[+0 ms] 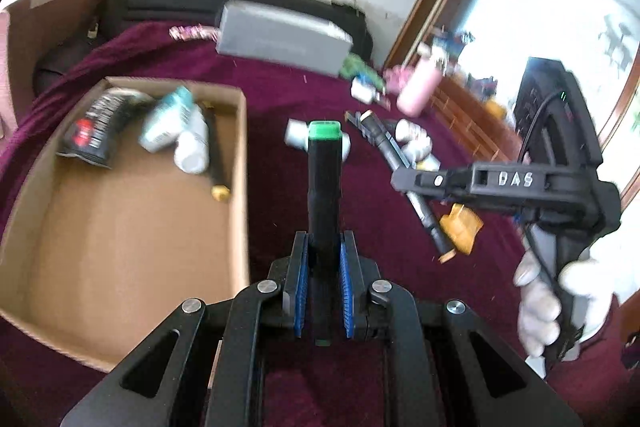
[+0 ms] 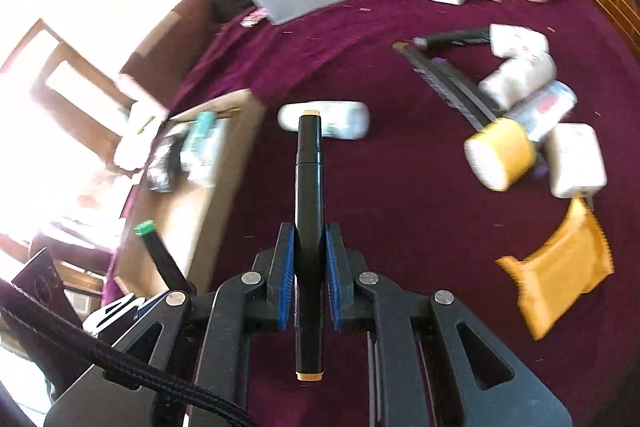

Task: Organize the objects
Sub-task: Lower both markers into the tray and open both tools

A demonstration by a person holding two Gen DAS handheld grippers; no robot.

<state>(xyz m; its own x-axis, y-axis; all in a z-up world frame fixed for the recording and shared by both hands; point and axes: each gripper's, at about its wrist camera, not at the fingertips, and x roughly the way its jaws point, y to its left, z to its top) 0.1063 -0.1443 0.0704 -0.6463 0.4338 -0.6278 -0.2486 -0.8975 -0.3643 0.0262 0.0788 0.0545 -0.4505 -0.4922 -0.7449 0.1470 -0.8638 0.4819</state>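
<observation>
While several things already lie in the cardboard box [image 1: 132,227], namely a dark pouch [image 1: 94,131], some white bottles [image 1: 188,143] and a black pen with a yellow end [image 1: 216,155], much is left outside on the purple cloth [image 1: 360,195]. To the right there are more markers [image 2: 452,87], white bottles [image 2: 520,75], a yellow-capped jar [image 2: 500,155], an orange packet [image 2: 560,267], and one white bottle [image 2: 324,121] near the box's right side.

So I judge the task as partly done.

The left gripper [image 1: 324,259] is clamped on a black marker with a green cap [image 1: 325,183], held above the cloth just right of the box. The right gripper [image 2: 308,251] is pressed together on a black marker with tan ends [image 2: 308,187], also in the air, pointing toward the box. A gloved hand [image 1: 560,303] grips the right tool's handle. Both tools tilt downward.
</observation>
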